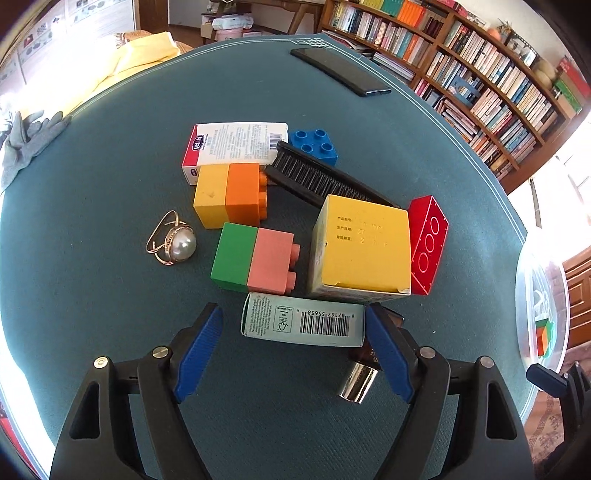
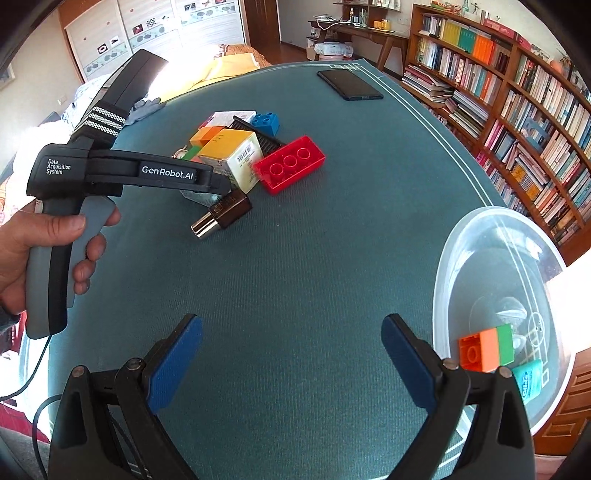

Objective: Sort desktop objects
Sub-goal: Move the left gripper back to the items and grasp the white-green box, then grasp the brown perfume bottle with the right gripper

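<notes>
We are in a home, a lived-in study or living room. At two o'clock a tall wooden bookshelf (image 2: 517,110) is crammed with books; at twelve o'clock stands a wooden desk (image 2: 369,35); at ten o'clock a wardrobe (image 2: 155,33) with patterned sliding doors; yellow bedding (image 1: 122,62) lies beyond the green-covered table (image 2: 295,277).

Left wrist camera looks steeply down, close over the toy pile (image 1: 280,221); right one sits farther back, sharing that pile (image 2: 243,155).
</notes>
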`<control>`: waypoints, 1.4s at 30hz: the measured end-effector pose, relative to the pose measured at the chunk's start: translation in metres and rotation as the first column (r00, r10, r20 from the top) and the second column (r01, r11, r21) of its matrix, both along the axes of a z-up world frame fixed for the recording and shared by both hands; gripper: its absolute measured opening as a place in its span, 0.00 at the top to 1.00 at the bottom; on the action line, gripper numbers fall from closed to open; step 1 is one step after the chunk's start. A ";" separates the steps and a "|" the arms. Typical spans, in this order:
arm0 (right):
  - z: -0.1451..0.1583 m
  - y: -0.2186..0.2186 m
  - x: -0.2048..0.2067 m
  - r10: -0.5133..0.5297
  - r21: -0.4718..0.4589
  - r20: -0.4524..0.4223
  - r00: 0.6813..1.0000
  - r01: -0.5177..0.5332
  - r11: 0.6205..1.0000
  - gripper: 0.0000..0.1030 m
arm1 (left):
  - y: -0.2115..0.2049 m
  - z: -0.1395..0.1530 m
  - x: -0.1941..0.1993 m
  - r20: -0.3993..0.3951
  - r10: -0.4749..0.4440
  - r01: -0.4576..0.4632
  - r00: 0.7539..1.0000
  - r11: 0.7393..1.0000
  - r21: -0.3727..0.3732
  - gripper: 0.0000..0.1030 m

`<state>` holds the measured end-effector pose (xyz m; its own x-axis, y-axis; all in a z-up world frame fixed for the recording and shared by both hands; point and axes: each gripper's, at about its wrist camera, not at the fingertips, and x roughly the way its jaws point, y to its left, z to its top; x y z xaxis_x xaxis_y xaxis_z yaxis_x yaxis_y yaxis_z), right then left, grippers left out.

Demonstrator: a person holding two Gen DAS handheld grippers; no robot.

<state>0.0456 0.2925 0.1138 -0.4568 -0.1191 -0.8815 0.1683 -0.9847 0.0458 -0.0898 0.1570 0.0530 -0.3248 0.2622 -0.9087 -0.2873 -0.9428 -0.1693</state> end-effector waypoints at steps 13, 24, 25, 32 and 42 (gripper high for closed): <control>-0.005 -0.034 -0.026 0.098 0.003 -0.036 0.995 -0.098 0.995 0.04 | -0.037 0.002 0.015 0.021 0.072 -0.073 0.997 0.996 0.044 0.32; -0.021 -0.068 -0.070 0.226 0.066 -0.070 0.972 -0.221 0.973 0.04 | -0.079 0.013 0.031 0.009 0.153 -0.153 0.988 0.987 0.047 0.32; -0.024 -0.071 -0.074 0.235 0.076 -0.066 0.970 -0.230 0.970 0.04 | -0.080 0.013 0.031 0.008 0.153 -0.153 0.988 0.987 0.044 0.32; -0.040 -0.085 -0.091 0.281 0.114 -0.037 0.959 -0.275 0.955 0.18 | -0.084 0.012 0.032 0.011 0.155 -0.155 0.988 0.987 0.034 0.32; -0.043 -0.083 -0.074 0.272 0.082 -0.011 0.962 -0.270 0.959 0.37 | -0.080 0.014 0.038 0.016 0.148 -0.148 0.989 0.989 0.018 0.32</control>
<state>-0.0288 0.2095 0.0705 -0.4364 -0.1712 -0.8833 0.4291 -0.9025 -0.0371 -0.0515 0.0765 0.0665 -0.3487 0.2296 -0.9087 -0.1419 -0.9713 -0.1909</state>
